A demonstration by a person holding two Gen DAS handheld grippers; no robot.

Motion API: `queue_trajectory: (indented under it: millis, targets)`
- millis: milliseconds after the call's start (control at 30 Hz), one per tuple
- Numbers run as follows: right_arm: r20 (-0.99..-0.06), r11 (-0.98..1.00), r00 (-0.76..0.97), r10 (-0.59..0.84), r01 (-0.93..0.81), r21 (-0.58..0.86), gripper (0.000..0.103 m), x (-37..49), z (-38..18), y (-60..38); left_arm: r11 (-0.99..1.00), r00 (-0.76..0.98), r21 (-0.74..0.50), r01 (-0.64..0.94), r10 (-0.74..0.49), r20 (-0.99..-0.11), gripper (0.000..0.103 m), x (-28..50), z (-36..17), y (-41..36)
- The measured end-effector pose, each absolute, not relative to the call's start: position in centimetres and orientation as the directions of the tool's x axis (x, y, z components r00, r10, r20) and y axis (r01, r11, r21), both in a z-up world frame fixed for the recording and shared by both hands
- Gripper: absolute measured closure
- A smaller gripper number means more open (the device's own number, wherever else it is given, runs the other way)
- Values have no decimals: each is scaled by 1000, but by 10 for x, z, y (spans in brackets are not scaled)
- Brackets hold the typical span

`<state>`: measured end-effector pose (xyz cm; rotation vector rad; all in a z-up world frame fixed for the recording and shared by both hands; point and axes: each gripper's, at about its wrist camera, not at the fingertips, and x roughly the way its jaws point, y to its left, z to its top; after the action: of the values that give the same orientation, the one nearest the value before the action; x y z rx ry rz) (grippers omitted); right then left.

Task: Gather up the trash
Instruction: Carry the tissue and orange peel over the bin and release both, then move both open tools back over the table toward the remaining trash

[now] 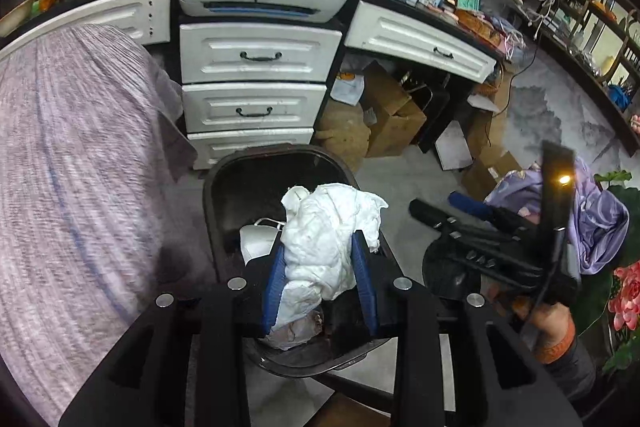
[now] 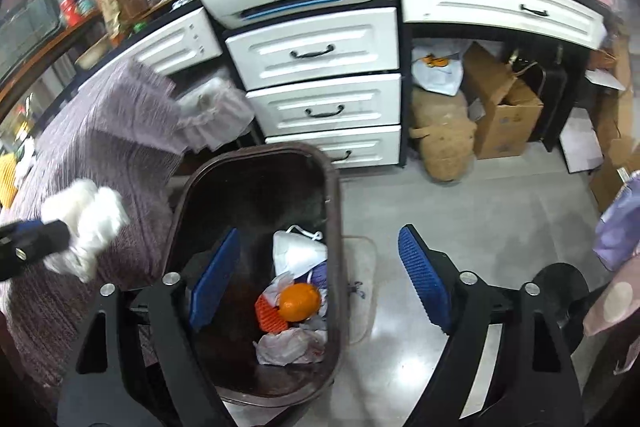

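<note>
A dark bin (image 2: 256,187) stood on the floor before white drawers (image 2: 320,79). The left gripper (image 1: 320,267) held its jaws clamped on crumpled white tissue (image 1: 328,227) above the bin; the right gripper (image 2: 320,279) hung with jaws wide and empty over an orange (image 2: 299,301) lying inside.
</note>
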<state>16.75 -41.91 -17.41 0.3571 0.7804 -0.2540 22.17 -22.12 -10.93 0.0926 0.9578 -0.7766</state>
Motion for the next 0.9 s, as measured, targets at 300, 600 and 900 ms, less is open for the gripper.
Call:
queue_trajectory:
  millis: [300,600,900]
  targets:
    - [-688,895,709,-155,396,207,22,143,-168,-435,730,288,-230,644,-510,-811,67,224,-132,-246]
    - [-659,837,724,-204,478,267,16,114,-170,-478,728,252,-207,653,-467,-848,38,221,-151,-261]
    - [-671,795,716,-190,513,323,15,108,-189,-502,706,268,-165,689,-459,-847,30,205,-148,-266]
